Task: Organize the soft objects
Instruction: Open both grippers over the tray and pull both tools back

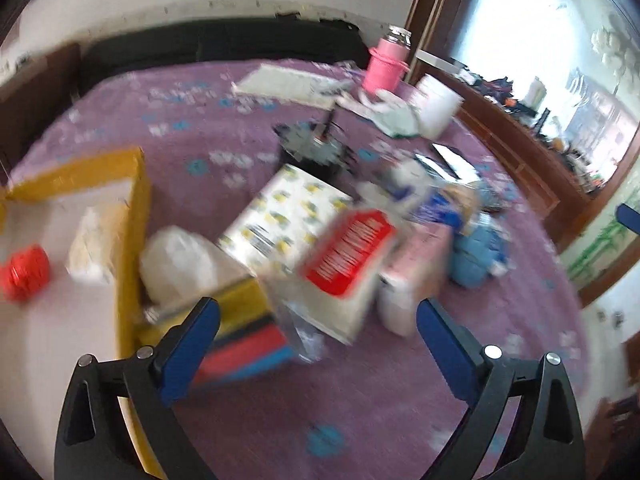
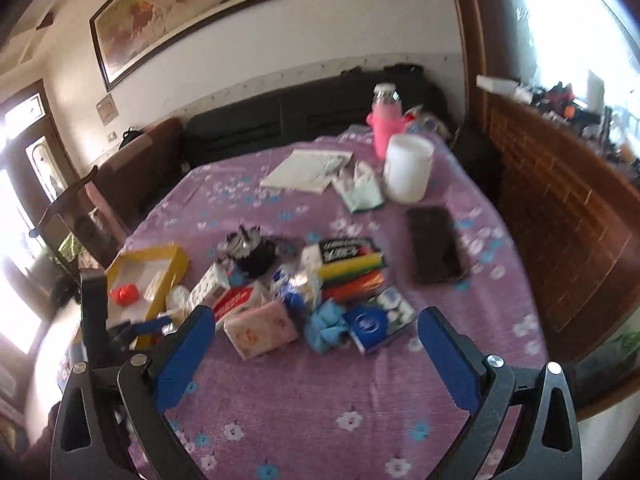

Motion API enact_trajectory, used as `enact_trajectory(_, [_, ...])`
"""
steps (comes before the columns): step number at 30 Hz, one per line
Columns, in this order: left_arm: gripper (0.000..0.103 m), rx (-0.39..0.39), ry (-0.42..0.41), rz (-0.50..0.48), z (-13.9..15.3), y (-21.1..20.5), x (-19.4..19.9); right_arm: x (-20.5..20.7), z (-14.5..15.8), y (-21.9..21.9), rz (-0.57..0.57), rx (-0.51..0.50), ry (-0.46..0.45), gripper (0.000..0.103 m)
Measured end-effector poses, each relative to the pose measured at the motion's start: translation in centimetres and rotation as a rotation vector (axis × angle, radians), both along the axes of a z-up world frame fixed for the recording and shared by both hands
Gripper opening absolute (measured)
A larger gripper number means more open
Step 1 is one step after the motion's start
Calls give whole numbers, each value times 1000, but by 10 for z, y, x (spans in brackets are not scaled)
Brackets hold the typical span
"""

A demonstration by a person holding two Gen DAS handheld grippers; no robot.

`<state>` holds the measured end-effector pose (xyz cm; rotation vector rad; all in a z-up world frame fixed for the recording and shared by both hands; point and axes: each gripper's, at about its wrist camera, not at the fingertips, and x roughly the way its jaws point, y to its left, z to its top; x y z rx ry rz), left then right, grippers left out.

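A pile of soft packs lies on the purple flowered tablecloth [image 2: 304, 400]: a red-labelled tissue pack [image 1: 352, 256], a pink tissue pack [image 2: 260, 330], a white pack with yellow print [image 1: 288, 212], a blue cloth bundle [image 2: 326, 326] and a blue-and-white pack [image 2: 376, 324]. A yellow-rimmed open box [image 2: 176, 268] at the left holds a red ball [image 1: 26, 272] and a white wad [image 1: 94, 246]. My left gripper [image 1: 318, 336] is open and empty, just short of the pile. My right gripper [image 2: 316, 344] is open and empty, above the near side of the pile.
A black phone [image 2: 436, 244], a white tub [image 2: 408, 168], a pink bottle [image 2: 386, 124], a white booklet [image 2: 308, 168] and a black object [image 2: 252, 250] lie farther back. A black sofa [image 2: 280, 120] stands behind the table. A wooden cabinet [image 2: 560, 208] stands at the right.
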<state>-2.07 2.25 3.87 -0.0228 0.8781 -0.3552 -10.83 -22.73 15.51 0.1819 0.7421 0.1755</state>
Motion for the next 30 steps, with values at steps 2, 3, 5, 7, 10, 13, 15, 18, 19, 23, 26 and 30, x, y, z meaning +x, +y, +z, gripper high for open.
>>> enact_trajectory(2, [98, 53, 4, 12, -2, 4, 4, 5, -9, 3, 17, 0, 10, 103])
enact_trajectory(3, [98, 73, 16, 12, -5, 5, 5, 8, -13, 6, 24, -3, 14, 103])
enact_trajectory(5, [98, 151, 22, 29, -11, 10, 6, 14, -23, 10, 43, 10, 26, 103])
enact_trajectory(7, [98, 188, 28, 30, -15, 21, 2, 20, -34, 13, 56, 34, 47, 103])
enact_trajectory(10, [89, 135, 55, -13, -13, 38, -7, 25, -48, 15, 69, 57, 77, 103])
enact_trajectory(13, [84, 84, 63, -65, -7, 39, -10, 30, -58, 18, 74, 57, 93, 103])
enact_trajectory(15, [84, 73, 73, -97, -7, 32, -11, 34, -65, 19, 68, 71, 107, 103])
enact_trajectory(18, [84, 79, 106, -142, -5, 16, -17, 37, -71, 17, 62, 110, 129, 103])
enact_trajectory(19, [84, 53, 132, -172, -3, 12, -22, 36, -71, 17, 63, 111, 129, 103])
enact_trajectory(23, [84, -42, 167, -290, 8, 4, -47, 31, -71, 15, 61, 89, 119, 103])
enact_trajectory(26, [86, 87, 65, -211, 12, 3, -42, 32, -77, 10, 45, 103, 132, 103])
enact_trajectory(30, [89, 195, 21, -95, -1, 9, -15, 30, -85, 8, 40, 138, 154, 102])
